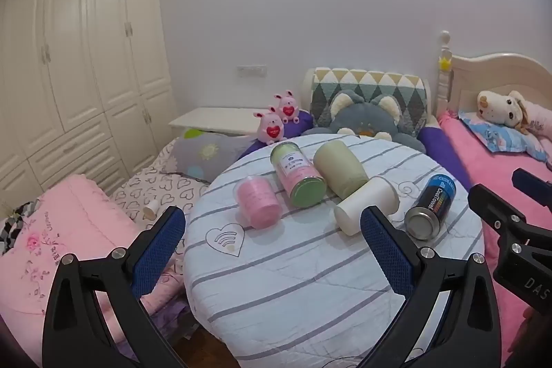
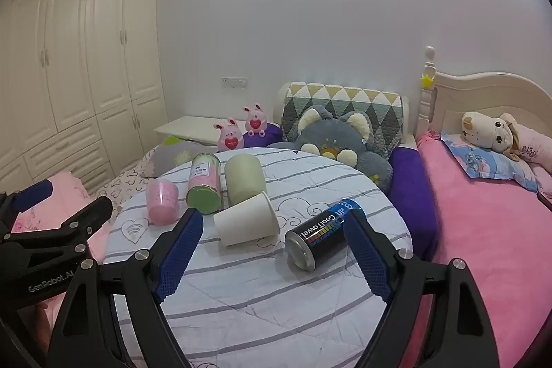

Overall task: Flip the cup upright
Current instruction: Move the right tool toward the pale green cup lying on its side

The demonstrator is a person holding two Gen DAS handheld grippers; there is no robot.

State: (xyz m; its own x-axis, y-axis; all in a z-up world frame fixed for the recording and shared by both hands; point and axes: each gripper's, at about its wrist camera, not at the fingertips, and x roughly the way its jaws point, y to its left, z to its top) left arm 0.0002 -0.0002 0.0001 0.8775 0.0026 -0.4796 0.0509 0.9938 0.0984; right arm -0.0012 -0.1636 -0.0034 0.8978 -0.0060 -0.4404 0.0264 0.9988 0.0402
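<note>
A plain white paper cup [image 2: 246,219] lies on its side, just beside the olive tumbler [image 2: 245,177].

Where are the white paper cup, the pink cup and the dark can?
white paper cup [image 2: 246,219], right wrist view, on its side wall.
pink cup [image 1: 258,203], left wrist view, on its side wall.
dark can [image 2: 322,235], right wrist view, on its printed label.

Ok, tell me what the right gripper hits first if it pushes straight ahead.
Probably the white cup lying on its side, roughly centred between the open right gripper fingers; the black can lies just right of that line. Depth is uncertain.
</note>
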